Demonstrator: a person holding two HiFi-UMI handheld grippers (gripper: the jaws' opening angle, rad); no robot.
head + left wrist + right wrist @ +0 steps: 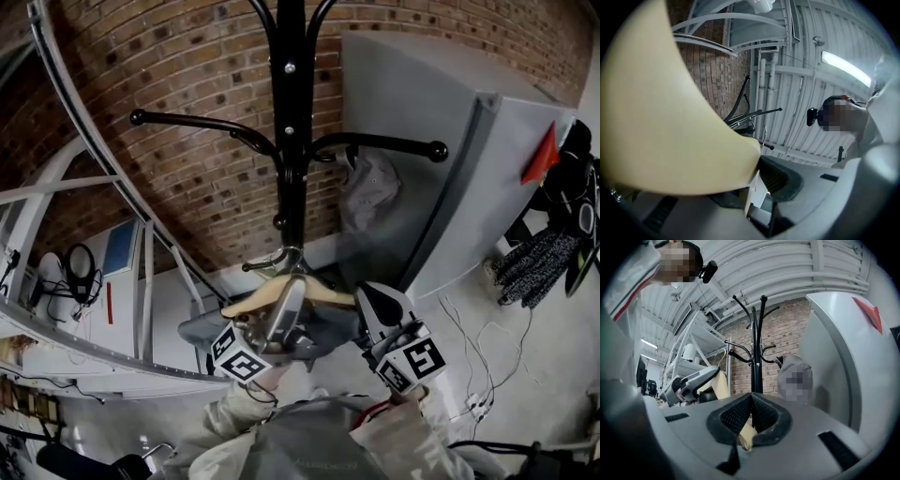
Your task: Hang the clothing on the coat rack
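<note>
A black coat rack [291, 141] stands against the brick wall, its curved arms spreading left and right. Just below its lowest hooks I hold a pale wooden hanger [272, 292] with a metal hook [281, 258] and grey clothing [202, 330] draped under it. My left gripper [286, 305] is shut on the hanger near its middle; the hanger [661, 117] fills the left gripper view above that gripper [757, 173]. My right gripper [367, 302] is shut on the hanger's right end, a wood tip [747, 434] pinched at that gripper [751, 420]. The rack [756, 357] stands straight ahead.
A tall grey cabinet [441, 169] stands right of the rack, with a red triangle [541, 157] on its side. A grey garment [370, 192] hangs from the rack's right arm. White metal framing [56, 94] runs along the left; dark clothes [539, 258] and floor cables lie at the right.
</note>
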